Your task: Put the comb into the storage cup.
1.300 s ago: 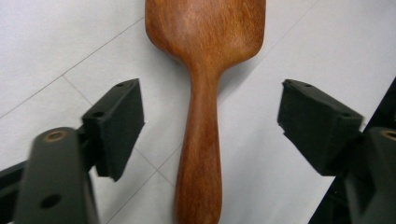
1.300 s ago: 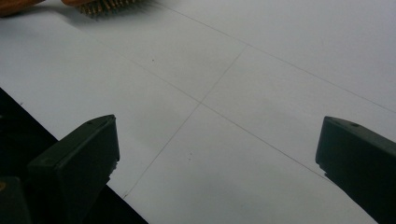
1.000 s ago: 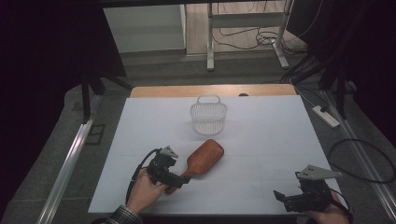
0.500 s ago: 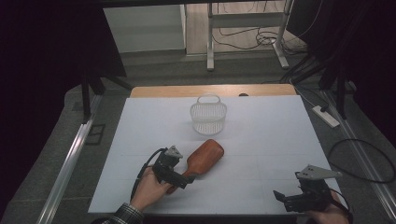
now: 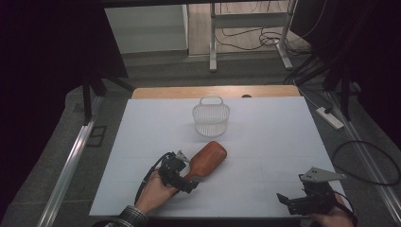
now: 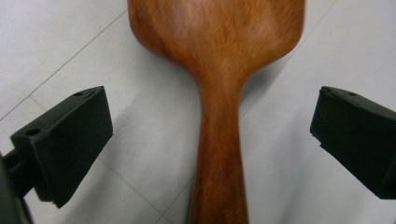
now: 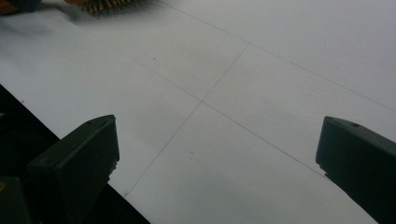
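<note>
At the near half of the white table [image 5: 265,142], my left gripper [image 5: 188,176] straddles the handle of a wooden hairbrush [image 5: 208,160], its jaws having just opened to full spread; in the left gripper view the black pads stand well clear on both sides of the handle [image 6: 219,158], touching nothing. The brush lies flat, back up, its head pointing toward the white wire basket [image 5: 211,117], which stands upright beyond it, near but apart. I read this as the approach finished and the grasp not yet made: nothing is lifted, nothing is in the basket. Still to do, by my judgement, are 3 steps: close on the handle, raise the brush, and carry it to the basket, if that is where it belongs. My right gripper [image 5: 295,202] waits well to the right of the brush at the table's near edge, jaws spread over bare tabletop in the right gripper view, where the brush's bristles [image 7: 105,4] peek in at the top edge.
</note>
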Available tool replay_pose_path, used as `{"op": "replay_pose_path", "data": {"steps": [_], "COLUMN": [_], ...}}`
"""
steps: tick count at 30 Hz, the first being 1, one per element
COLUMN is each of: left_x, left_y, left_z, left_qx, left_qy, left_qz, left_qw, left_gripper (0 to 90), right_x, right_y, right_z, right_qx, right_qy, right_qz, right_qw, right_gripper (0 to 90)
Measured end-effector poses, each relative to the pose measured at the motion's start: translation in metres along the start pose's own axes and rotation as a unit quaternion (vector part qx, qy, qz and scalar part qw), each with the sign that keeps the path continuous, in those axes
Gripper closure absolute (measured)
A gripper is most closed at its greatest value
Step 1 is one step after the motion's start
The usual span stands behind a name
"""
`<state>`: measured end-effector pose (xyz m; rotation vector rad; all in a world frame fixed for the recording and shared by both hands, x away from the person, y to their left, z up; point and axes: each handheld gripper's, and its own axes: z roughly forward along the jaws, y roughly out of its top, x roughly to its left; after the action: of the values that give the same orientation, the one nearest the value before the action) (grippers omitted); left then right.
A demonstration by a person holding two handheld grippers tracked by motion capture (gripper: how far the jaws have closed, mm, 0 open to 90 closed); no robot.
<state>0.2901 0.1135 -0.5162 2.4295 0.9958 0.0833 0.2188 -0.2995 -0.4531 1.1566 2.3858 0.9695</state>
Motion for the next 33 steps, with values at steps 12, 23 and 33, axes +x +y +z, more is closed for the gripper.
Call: {"op": "replay_pose_path", "data": {"steps": [12,23,33], "left_x": [-0.0014,-0.0038,-0.0038], "left_y": [-0.0005,0.0002,0.0019], "left_z": [-0.003,-0.0011,0.0], "left_qx": [0.009,0.008,0.009], "left_qy": [0.01,0.007,-0.006], "left_qz": [-0.008,-0.003,-0.006], "left_qw": [0.9999,0.9999,0.9999], "left_gripper": [25.5,58.2,71.2], "right_x": [0.0003,0.0008,0.0011], "right_y": [0.0001,0.0001,0.0002], "right_z": [0.0001,0.0003,0.0005], "right_qx": [0.001,0.002,0.004], "right_qy": [0.0,0.0,0.0], "right_qz": [-0.003,-0.004,-0.005], "right_qw": [1.0,1.0,1.0], "right_gripper": [0.0,0.0,0.0]}}
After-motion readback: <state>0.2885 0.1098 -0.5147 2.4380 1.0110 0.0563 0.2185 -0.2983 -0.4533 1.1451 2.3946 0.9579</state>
